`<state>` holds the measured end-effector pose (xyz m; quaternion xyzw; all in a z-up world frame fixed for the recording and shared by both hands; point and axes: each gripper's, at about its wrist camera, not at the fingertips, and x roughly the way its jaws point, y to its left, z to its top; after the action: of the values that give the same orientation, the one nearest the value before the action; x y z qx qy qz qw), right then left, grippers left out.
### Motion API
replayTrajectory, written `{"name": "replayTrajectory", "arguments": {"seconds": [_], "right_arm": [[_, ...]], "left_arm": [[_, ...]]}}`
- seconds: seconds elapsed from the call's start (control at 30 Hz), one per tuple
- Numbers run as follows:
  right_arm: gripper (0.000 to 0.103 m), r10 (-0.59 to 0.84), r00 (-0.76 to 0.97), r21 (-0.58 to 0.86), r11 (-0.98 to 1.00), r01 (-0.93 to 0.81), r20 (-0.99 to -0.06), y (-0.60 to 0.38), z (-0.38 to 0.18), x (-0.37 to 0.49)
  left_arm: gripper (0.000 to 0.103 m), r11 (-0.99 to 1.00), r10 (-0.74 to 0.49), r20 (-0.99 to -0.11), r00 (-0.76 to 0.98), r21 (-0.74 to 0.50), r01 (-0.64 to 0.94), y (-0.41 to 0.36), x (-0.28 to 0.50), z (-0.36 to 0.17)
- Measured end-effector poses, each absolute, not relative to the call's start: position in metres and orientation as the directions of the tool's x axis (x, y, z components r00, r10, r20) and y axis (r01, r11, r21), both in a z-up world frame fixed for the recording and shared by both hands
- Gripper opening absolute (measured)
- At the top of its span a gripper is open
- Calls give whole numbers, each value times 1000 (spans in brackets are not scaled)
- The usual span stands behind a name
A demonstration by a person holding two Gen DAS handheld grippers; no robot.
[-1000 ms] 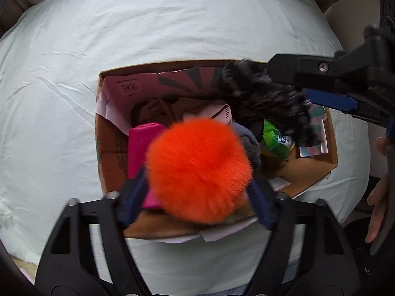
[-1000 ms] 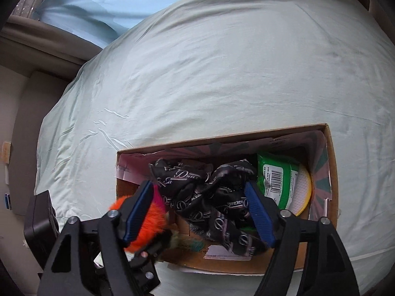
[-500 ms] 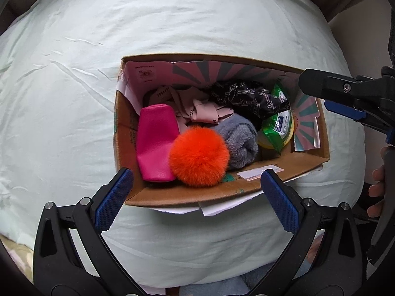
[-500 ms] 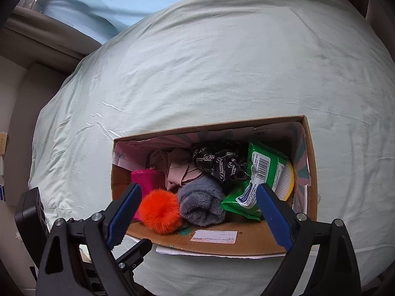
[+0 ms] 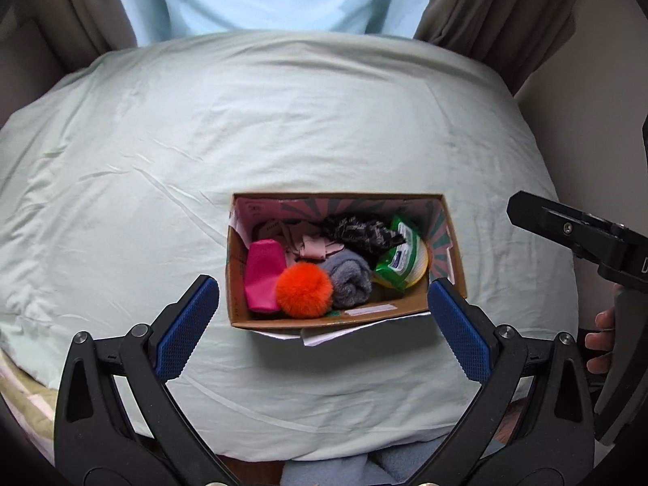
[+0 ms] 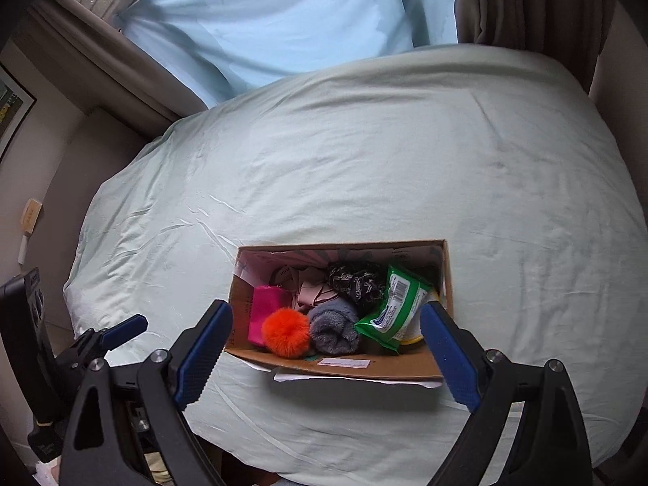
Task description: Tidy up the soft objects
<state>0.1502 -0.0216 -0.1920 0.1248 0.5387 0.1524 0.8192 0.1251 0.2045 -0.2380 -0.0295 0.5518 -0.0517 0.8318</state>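
A cardboard box [image 5: 455, 267] [image 6: 405, 369] lies on the pale green bed. Inside it rest an orange pom-pom [image 5: 304, 290] [image 6: 286, 332], a pink pouch [image 5: 262, 275] [image 6: 264, 312], a rolled grey sock [image 5: 350, 279] [image 6: 333, 327], a black patterned cloth [image 5: 362, 231] [image 6: 355, 283], a beige cloth [image 5: 314, 248] and a green wipes pack [image 5: 399, 262] [image 6: 392, 314]. My left gripper [image 5: 322, 326] hangs open above the box's near edge, holding nothing. My right gripper [image 6: 326, 360] is also open and empty, high over the box.
The bed sheet [image 5: 283, 121] stretches wide around the box. Light blue fabric [image 6: 283, 12] and brown curtains [image 5: 486, 4] stand behind the bed. The right gripper's body [image 5: 587, 239] and a hand's fingers [image 5: 599, 338] show at the right edge of the left wrist view.
Both grippers let go and rose away from the box. The orange pom-pom and the black cloth, earlier between the jaws, now lie inside the box.
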Motion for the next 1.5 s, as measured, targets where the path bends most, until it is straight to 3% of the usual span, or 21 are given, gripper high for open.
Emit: {"name": "replayTrajectory", "arguments": {"seconds": [0.33,0.67,0.93,1.5], "right_arm": [[92,263,611,202,965,-168,-746,-68,-69,97],[92,137,780,101,990,-95,-611,-94,-16,44],[92,88,832,77,996,-55,-548,-107,-5,14],[92,38,858,40,999,-21,-511,-108,2,-1]], "left_arm": [[103,994,-106,-771,627,-105,39,178,83,-111],[103,999,-37,-574,818,-19,32,156,29,-30],[103,999,-40,-501,864,-7,43,136,2,-14],[103,999,-37,-471,881,0,42,124,-15,-17]]}}
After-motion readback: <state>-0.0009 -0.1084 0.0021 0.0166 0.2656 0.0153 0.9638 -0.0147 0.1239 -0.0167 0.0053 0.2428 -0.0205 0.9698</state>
